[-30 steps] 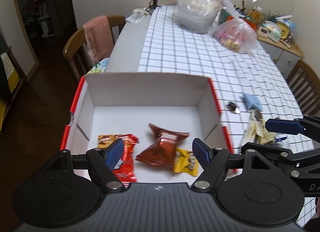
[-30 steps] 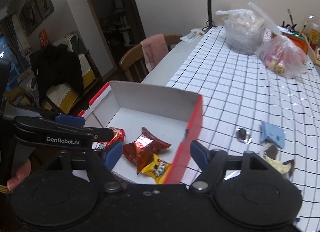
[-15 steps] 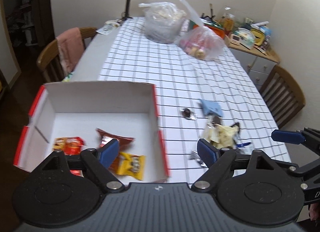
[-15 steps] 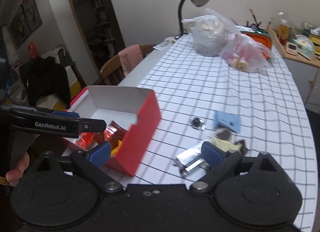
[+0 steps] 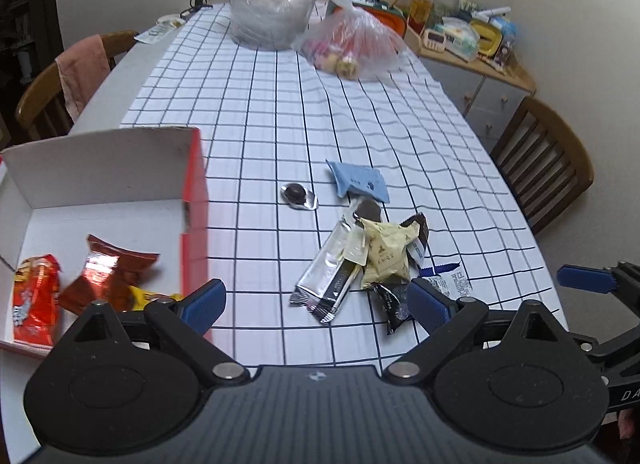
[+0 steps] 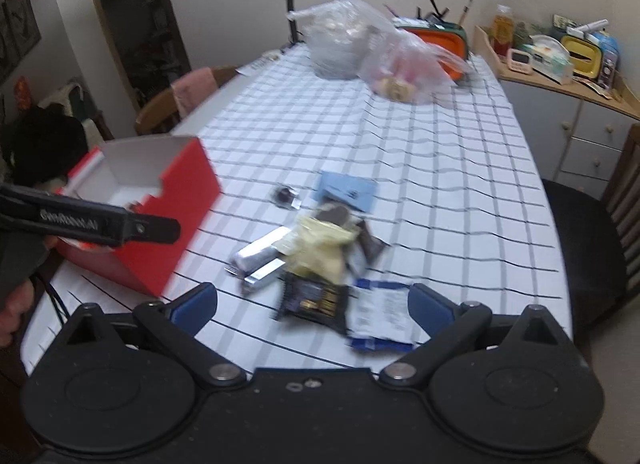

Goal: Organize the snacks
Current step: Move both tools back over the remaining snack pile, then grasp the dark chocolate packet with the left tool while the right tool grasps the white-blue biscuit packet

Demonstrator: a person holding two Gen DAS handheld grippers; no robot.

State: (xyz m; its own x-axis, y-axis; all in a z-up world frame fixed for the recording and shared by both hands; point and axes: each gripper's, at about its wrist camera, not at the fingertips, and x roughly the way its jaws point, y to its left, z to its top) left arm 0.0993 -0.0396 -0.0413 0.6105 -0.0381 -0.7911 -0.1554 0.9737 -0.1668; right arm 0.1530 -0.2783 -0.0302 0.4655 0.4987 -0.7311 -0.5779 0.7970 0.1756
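We see the box (image 5: pixel 120 168) on the left of the table (image 5: pixel 280 104), three snack packs (image 5: pixel 108 276) in it, a snack pile (image 5: pixel 372 256) to its right.

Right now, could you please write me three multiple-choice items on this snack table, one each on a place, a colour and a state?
1. Where is the light blue packet?
A. in the box
B. on the tablecloth, beyond the snack pile
C. on a chair

2. What colour is the outside of the box?
A. red
B. green
C. black

3. How are the right gripper fingers?
A. shut on a snack
B. shut on nothing
C. open, holding nothing

Answers:
1 B: it lies flat on the checked tablecloth, on the far side of the pile.
2 A: its outer wall is red and the inside is white.
3 C: the blue fingers stand wide apart above the snacks, gripping none.
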